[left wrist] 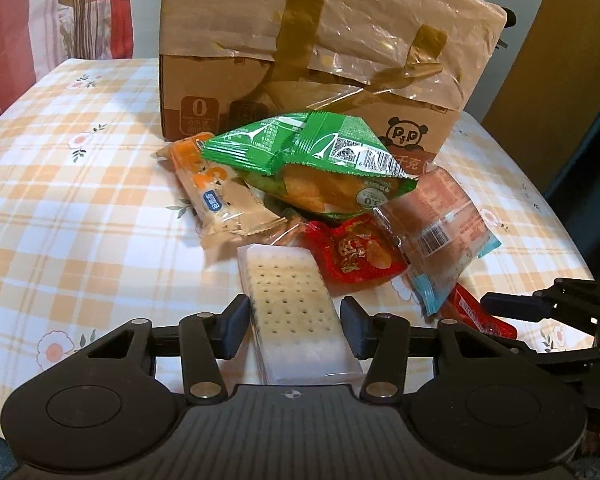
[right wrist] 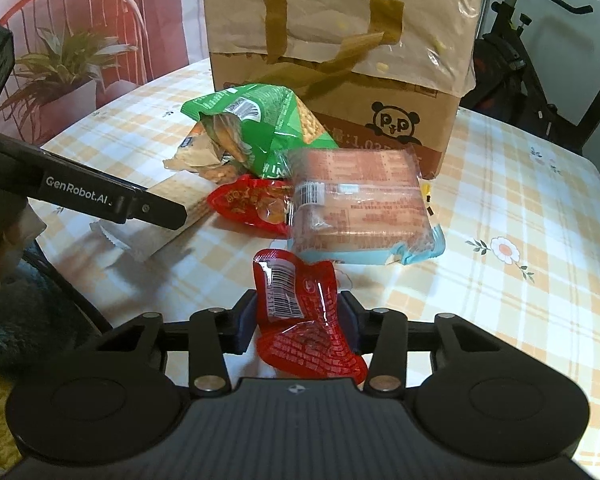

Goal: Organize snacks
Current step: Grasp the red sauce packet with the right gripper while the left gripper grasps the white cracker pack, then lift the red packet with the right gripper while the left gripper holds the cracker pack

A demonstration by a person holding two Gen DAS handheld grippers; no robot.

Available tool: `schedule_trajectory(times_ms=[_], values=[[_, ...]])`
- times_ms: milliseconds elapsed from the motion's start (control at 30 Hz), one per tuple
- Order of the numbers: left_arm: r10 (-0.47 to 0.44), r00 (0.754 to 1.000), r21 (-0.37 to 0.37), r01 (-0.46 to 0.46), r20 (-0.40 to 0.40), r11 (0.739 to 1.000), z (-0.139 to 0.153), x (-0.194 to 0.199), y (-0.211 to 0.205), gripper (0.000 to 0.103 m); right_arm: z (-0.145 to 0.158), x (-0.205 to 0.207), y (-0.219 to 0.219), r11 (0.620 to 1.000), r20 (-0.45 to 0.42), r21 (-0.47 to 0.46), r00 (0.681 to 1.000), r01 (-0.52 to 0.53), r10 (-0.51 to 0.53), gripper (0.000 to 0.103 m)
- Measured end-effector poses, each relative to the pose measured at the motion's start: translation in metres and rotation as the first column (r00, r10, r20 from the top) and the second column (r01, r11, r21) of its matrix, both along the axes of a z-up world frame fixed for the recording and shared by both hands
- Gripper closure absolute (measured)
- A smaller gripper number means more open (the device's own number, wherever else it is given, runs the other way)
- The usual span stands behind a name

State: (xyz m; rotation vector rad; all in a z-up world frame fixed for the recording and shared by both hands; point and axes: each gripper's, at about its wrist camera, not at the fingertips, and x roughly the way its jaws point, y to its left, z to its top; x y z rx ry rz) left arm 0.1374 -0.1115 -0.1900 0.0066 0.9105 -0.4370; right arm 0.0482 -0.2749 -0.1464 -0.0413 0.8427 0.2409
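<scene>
The left claw point(left wrist: 294, 330) held a clear-wrapped cracker pack point(left wrist: 296, 316) between its pads, low over the checked surface point(left wrist: 80, 216). The right claw point(right wrist: 298, 322) pinched a red sachet point(right wrist: 304, 320) at the near edge of the snack pile, in front of the cardboard box point(right wrist: 340, 40).

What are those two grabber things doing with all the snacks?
A person is sorting snacks with two handheld grippers. The left gripper has its jaws around a clear-wrapped cracker pack. The right gripper pinches a small red packet. More snacks sit piled in front of a cardboard box on the checked tablecloth.
</scene>
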Motion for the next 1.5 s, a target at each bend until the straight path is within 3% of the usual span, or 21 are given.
schedule_trajectory(times_ms=[667,1067,1100,1167,1400,1500], values=[[0.013,1.000,-0.037,-0.012,0.021,0.999,0.005,-0.012,0.014,0.052,0.006,-0.013,0.018,0.999,0.012,-0.018,0.999,-0.049,0.049,0.058],[0.028,0.999,-0.050,-0.026,0.040,0.998,0.008,-0.018,0.023,0.052,0.018,-0.016,0.033,0.995,0.068,-0.028,0.993,-0.092,0.094,0.058],[0.033,0.999,-0.049,-0.031,0.041,0.998,0.009,-0.018,0.024,0.052,0.018,-0.015,0.034,0.995,0.072,-0.032,0.993,-0.097,0.099,0.062],[0.043,0.998,-0.047,-0.041,0.042,0.998,0.008,-0.017,0.026,0.052,0.019,-0.010,0.037,0.994,0.074,-0.031,0.991,-0.108,0.110,0.083],[0.072,0.997,-0.046,-0.071,0.029,0.996,0.006,-0.012,0.034,0.052,0.005,0.005,0.051,0.983,0.020,-0.078,0.986,-0.163,0.165,0.082],[0.070,0.997,-0.046,-0.069,0.022,0.997,0.004,-0.011,0.034,0.052,0.006,0.001,0.051,0.982,0.019,-0.091,0.985,-0.167,0.170,0.072]])
